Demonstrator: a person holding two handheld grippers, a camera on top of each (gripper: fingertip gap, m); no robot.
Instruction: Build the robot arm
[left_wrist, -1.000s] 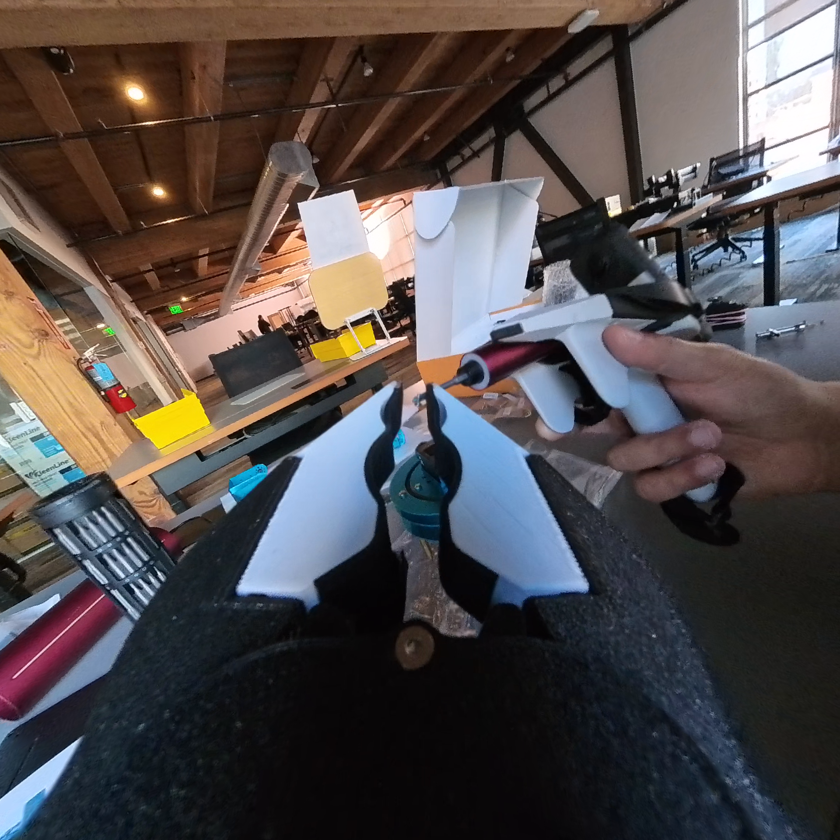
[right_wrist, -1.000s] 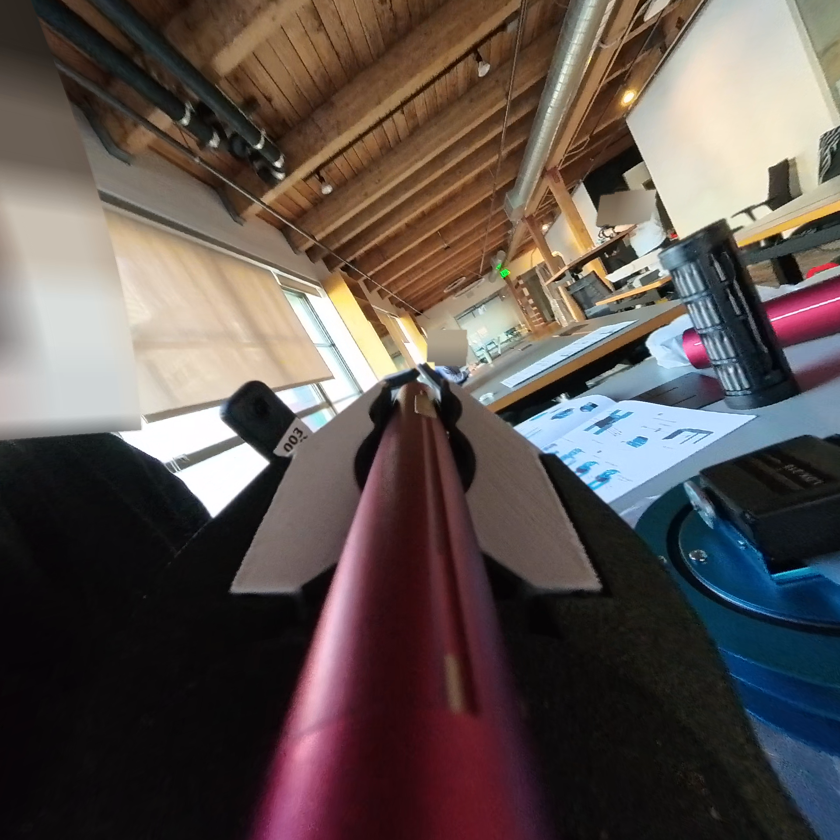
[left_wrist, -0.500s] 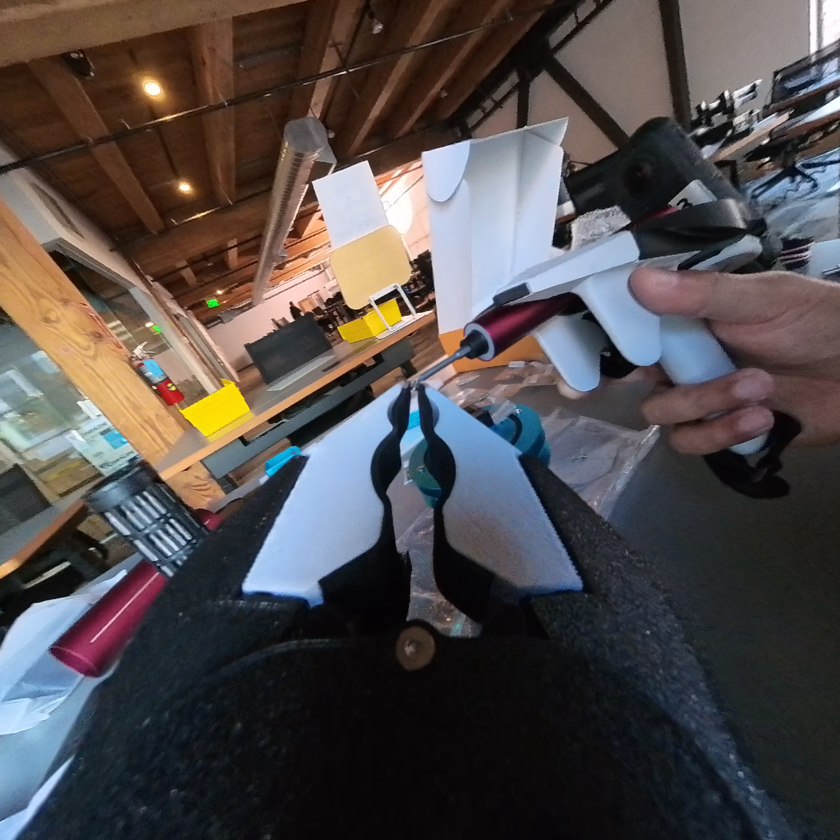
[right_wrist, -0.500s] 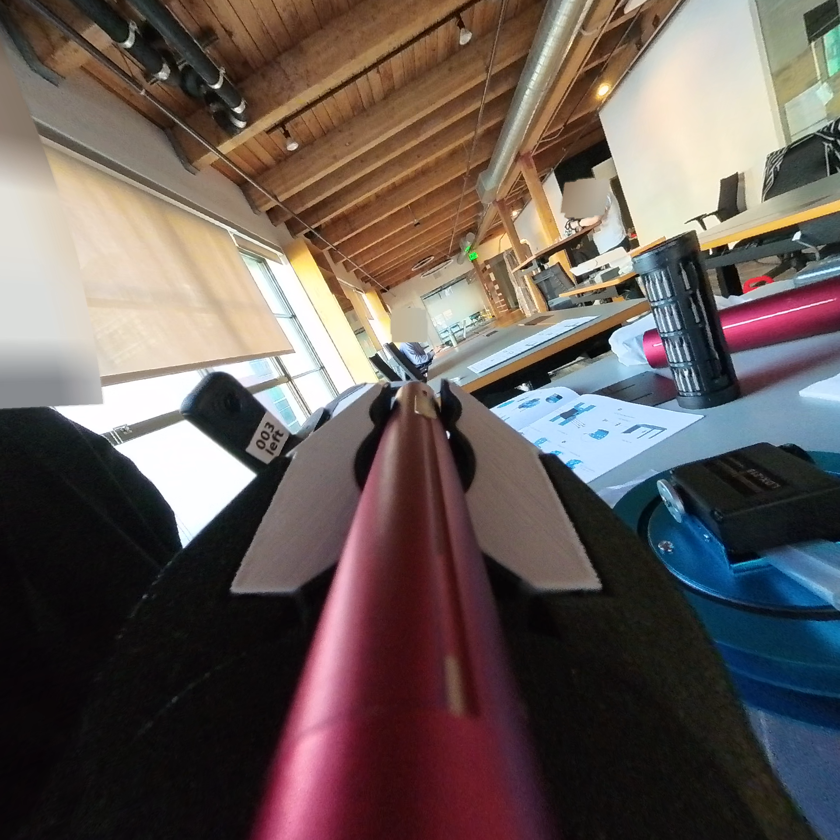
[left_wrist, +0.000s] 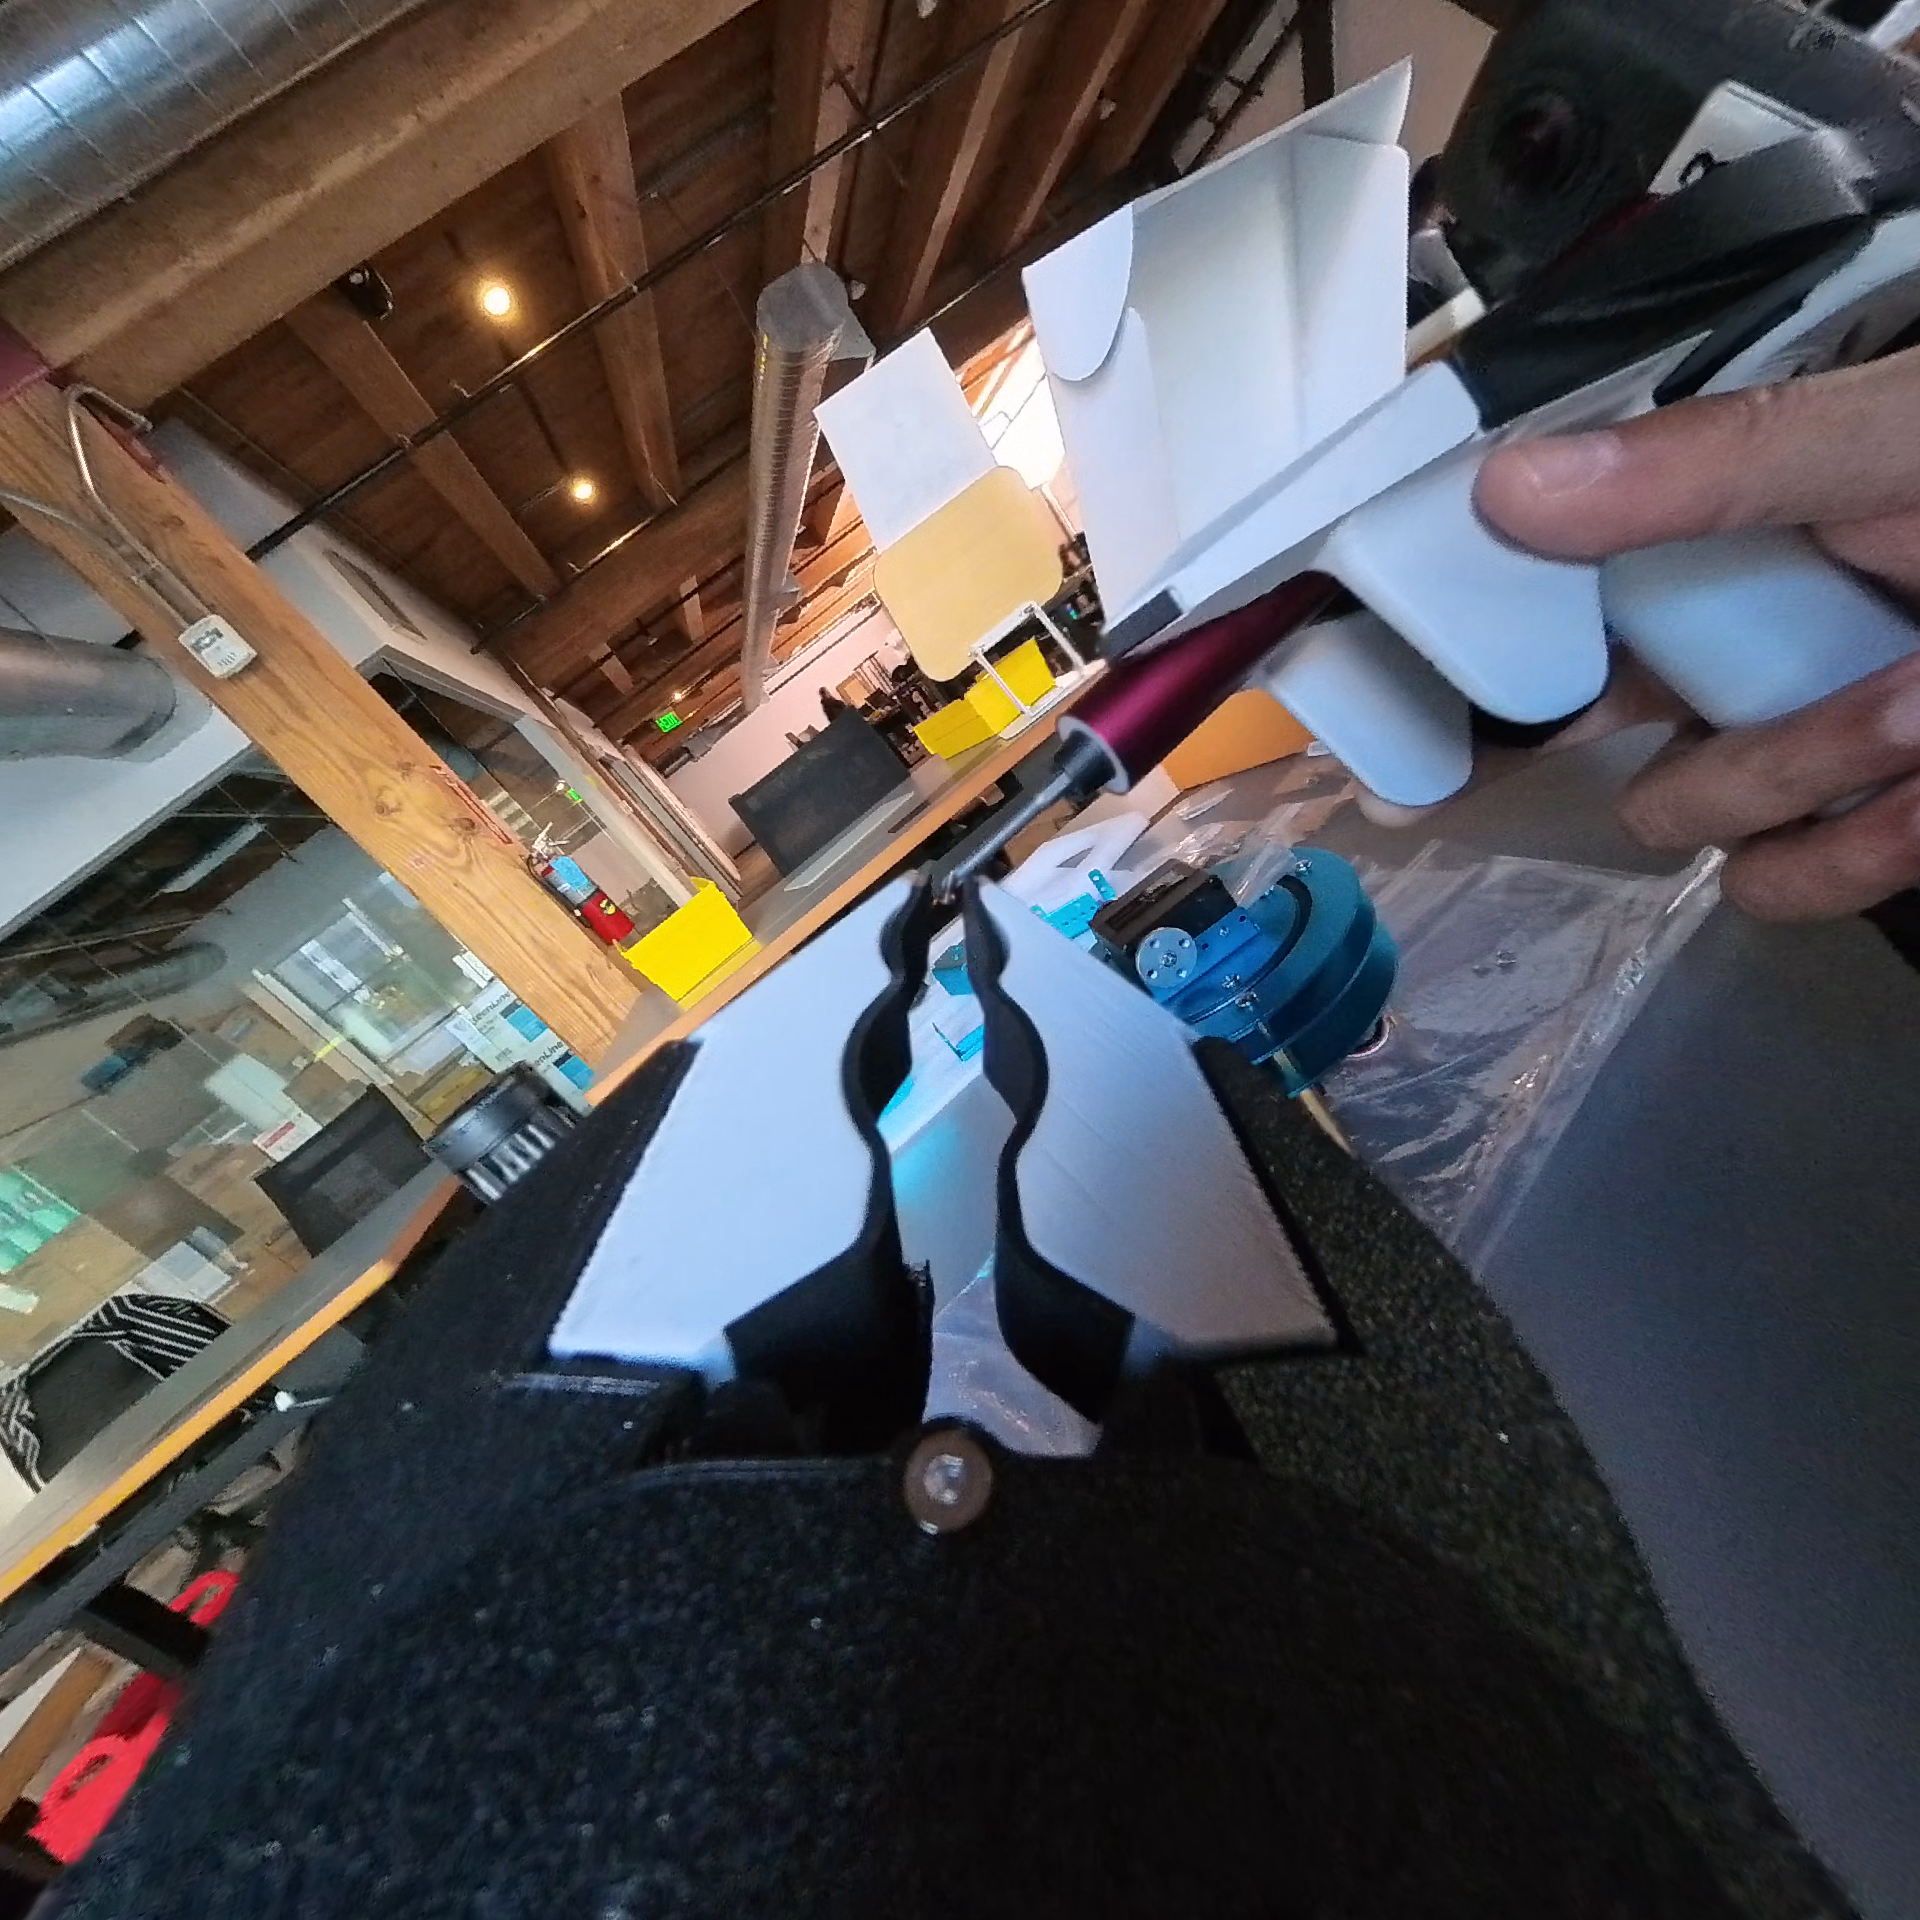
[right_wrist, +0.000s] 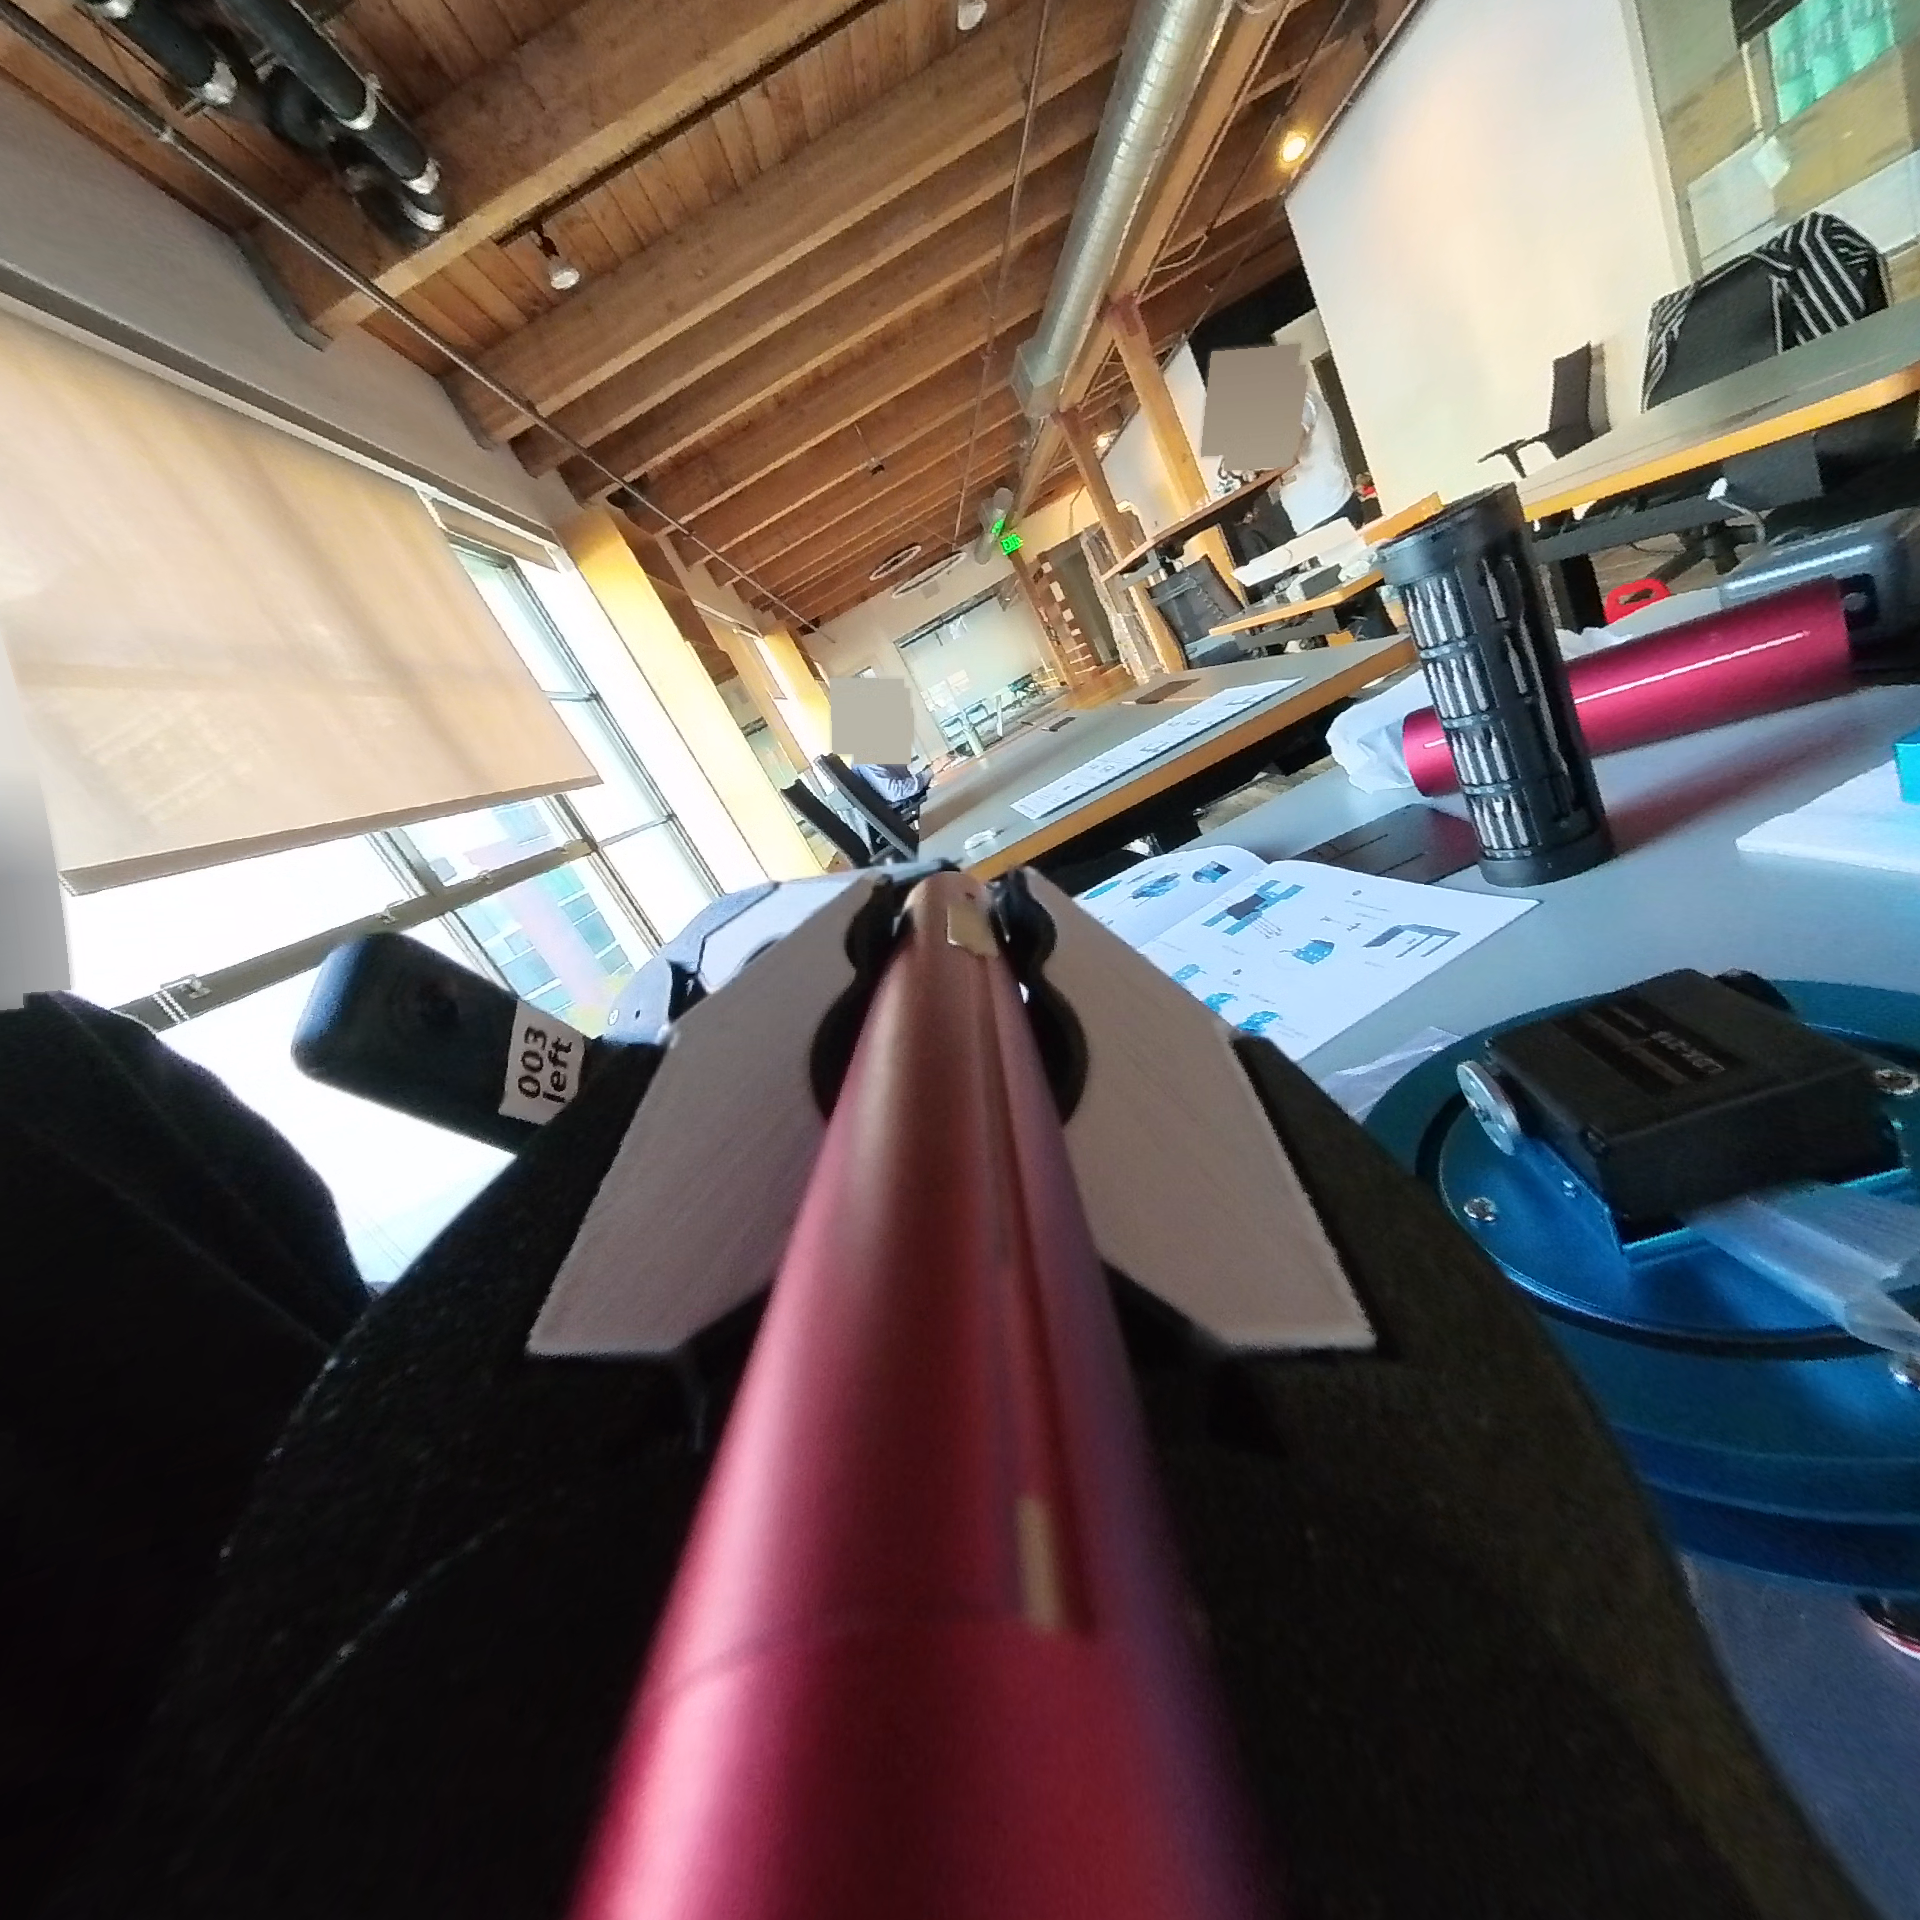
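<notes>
2 grippers meet in the air just in front of the blue round base (left_wrist: 1283, 961), which is the landmark here. Your right gripper (right_wrist: 961, 899) is clamped along a red screwdriver (right_wrist: 935, 1455); the barrel runs straight down the groove between the fingers, so the tool stays lined up with the gripper and points where you point. In the left wrist view the same screwdriver (left_wrist: 1195, 686) sticks out of that gripper, with your hand (left_wrist: 1745, 644) on the white handle, up and right of the base.

Your left gripper (left_wrist: 951, 904) is nearly closed, only a narrow slit between the fingertips. The screwdriver's thin bit (left_wrist: 1013, 831) comes down right at that slit. Something tiny may be pinched there, too small to tell. It reads as the left holding a spot steady for the bit, up off the desk, left of the base.

The base sits on a clear plastic bag (left_wrist: 1538, 997) on the grey desk (left_wrist: 1714, 1351), with a black block (right_wrist: 1683, 1091) mounted on top. Behind the base: 1 open booklet (right_wrist: 1299, 935), 1 black bit rack (right_wrist: 1496, 707) standing upright and 1 red tube (right_wrist: 1714, 675) lying flat, all well apart from both grippers.
</notes>
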